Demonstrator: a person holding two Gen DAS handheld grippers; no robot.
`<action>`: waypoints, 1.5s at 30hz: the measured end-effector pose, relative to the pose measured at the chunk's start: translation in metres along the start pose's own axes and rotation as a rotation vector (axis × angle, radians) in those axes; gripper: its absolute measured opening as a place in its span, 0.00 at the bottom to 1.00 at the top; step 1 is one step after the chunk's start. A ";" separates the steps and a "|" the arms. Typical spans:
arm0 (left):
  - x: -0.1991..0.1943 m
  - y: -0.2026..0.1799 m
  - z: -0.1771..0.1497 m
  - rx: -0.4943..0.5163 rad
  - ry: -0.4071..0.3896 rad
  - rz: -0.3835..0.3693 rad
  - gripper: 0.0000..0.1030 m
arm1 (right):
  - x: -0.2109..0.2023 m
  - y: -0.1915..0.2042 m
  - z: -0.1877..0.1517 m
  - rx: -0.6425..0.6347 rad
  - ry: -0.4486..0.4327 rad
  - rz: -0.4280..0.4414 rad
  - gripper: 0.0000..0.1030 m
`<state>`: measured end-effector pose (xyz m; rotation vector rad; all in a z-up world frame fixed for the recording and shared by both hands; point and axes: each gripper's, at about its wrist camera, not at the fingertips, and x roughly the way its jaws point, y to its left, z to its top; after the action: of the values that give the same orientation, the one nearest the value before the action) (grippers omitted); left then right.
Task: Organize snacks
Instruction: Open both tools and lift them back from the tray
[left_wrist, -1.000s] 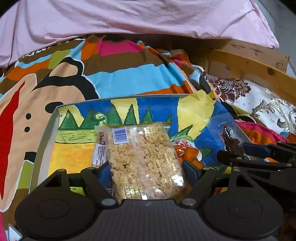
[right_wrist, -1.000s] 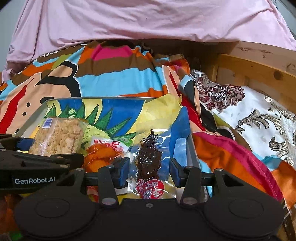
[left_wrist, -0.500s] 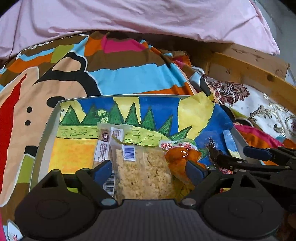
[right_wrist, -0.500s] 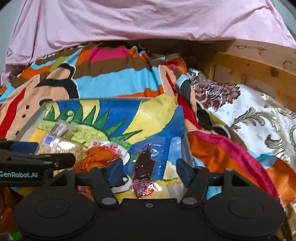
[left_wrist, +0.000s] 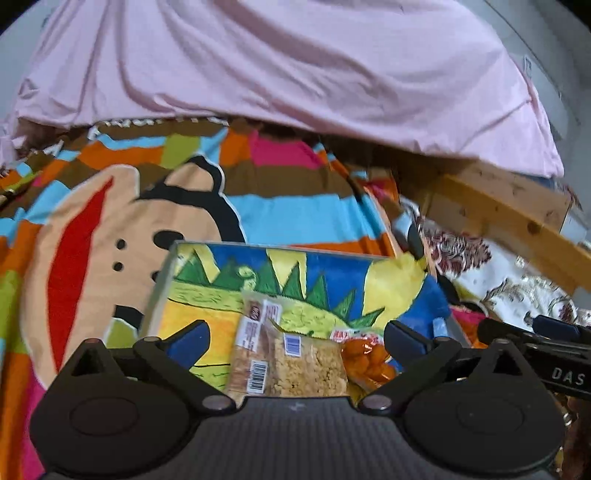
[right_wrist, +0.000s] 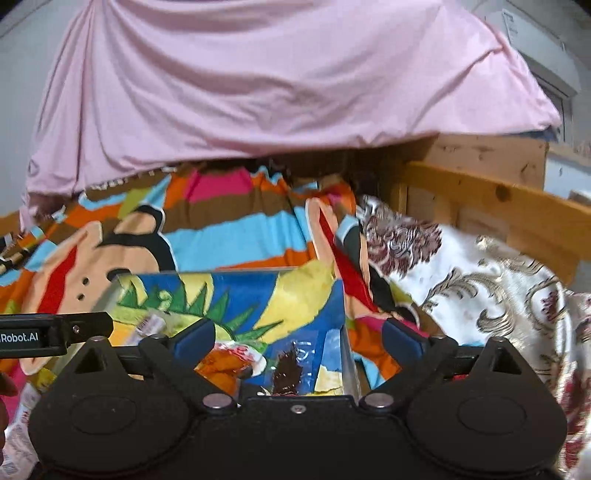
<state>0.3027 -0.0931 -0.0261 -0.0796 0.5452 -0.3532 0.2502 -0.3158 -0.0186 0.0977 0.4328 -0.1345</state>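
Observation:
A shallow box (left_wrist: 162, 280) lined with a dinosaur print lies on the bed. In it rest a clear pack of beige crumbly snack (left_wrist: 306, 365), a small bar wrapper (left_wrist: 253, 325) and an orange snack pack (left_wrist: 365, 354). My left gripper (left_wrist: 295, 339) hovers above them, its jaws opening wide, pads touching nothing. In the right wrist view the box (right_wrist: 345, 347) also holds a clear pack with a dark brown snack (right_wrist: 286, 373) beside the orange pack (right_wrist: 225, 363). My right gripper (right_wrist: 299, 338) is above these, jaws opening, nothing pressed between them.
A colourful cartoon blanket (left_wrist: 122, 229) covers the bed, with a pink sheet (left_wrist: 280, 62) hanging behind. A wooden bed frame (right_wrist: 495, 203) and a floral white cover (right_wrist: 480, 280) are at the right. More wrapped snacks (right_wrist: 18, 435) lie at the lower left of the right view.
Both grippers let go of their packs, opened wide and rose back from the box. The crumbly pack and the dark snack pack now lie in the box.

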 end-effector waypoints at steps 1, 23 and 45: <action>-0.007 0.000 0.001 0.003 -0.012 0.005 0.99 | -0.007 0.000 0.002 -0.003 -0.012 0.002 0.97; -0.158 0.007 -0.039 0.007 -0.110 0.087 0.99 | -0.166 0.027 -0.030 -0.079 -0.142 0.107 0.99; -0.219 0.013 -0.093 0.033 0.063 0.139 0.99 | -0.222 0.053 -0.077 -0.165 0.045 0.083 0.99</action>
<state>0.0836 -0.0030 0.0007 0.0016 0.6033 -0.2295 0.0265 -0.2301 0.0093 -0.0434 0.4828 -0.0148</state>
